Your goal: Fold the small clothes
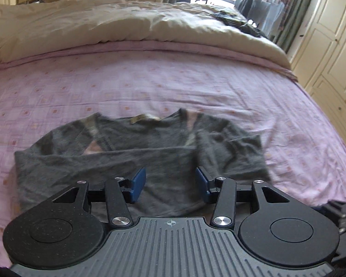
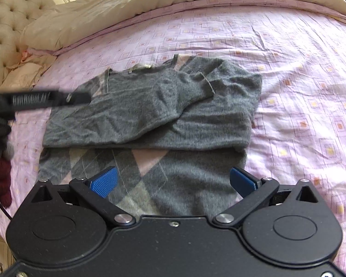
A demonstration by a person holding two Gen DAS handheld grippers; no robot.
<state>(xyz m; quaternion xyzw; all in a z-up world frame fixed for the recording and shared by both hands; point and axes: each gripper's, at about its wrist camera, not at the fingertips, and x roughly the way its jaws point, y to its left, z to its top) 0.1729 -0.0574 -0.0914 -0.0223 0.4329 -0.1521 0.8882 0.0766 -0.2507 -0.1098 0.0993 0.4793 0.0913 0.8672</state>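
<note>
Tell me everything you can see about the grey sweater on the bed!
The grey sweater is a small, fuzzy knit that looks like wool. It lies flat on the pink patterned bedsheet, neck toward the cream duvet, with a tan label showing at the collar. Both sleeves are folded in across the body, one lying over the other. The part nearest the camera shows a diamond pattern in pink, light grey and dark grey. Nothing grips it: the right gripper and left gripper are open just above its hem.
</note>
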